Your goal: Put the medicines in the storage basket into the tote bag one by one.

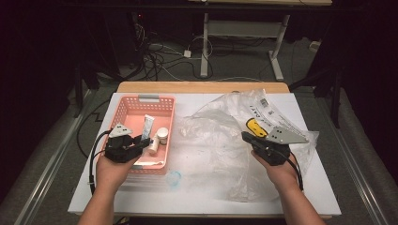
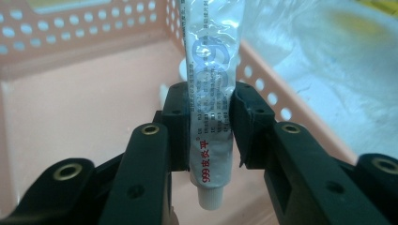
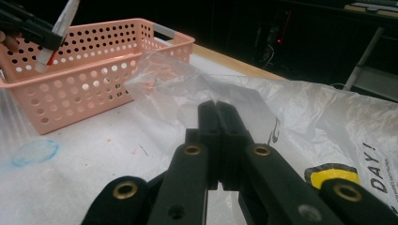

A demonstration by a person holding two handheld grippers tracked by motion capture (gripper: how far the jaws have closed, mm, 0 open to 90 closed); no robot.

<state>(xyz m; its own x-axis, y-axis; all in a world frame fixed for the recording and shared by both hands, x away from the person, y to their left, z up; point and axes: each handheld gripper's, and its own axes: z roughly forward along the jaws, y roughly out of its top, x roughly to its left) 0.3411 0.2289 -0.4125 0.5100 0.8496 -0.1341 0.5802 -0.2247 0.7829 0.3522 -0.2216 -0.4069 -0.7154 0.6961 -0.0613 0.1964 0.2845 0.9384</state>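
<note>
A silver-white ointment tube (image 2: 210,75) with blue and red print is clamped between the jaws of my left gripper (image 2: 209,93), white cap toward the camera. The gripper (image 1: 143,142) holds it over the pink perforated basket (image 1: 123,110), near the basket's right wall (image 2: 263,75). A small white bottle (image 1: 162,135) stands in the basket beside the tube (image 1: 148,125). My right gripper (image 1: 245,136) hovers low over a crumpled clear plastic bag (image 1: 220,136). Its jaws (image 3: 216,105) are shut together, with nothing visible between them.
A yellow-and-black item (image 1: 254,125) lies inside the printed bag (image 3: 305,108), close to my right gripper. A faint blue ring (image 1: 173,178) marks the white table cover in front of the basket (image 3: 94,70). Cables and desk legs lie on the floor beyond the table.
</note>
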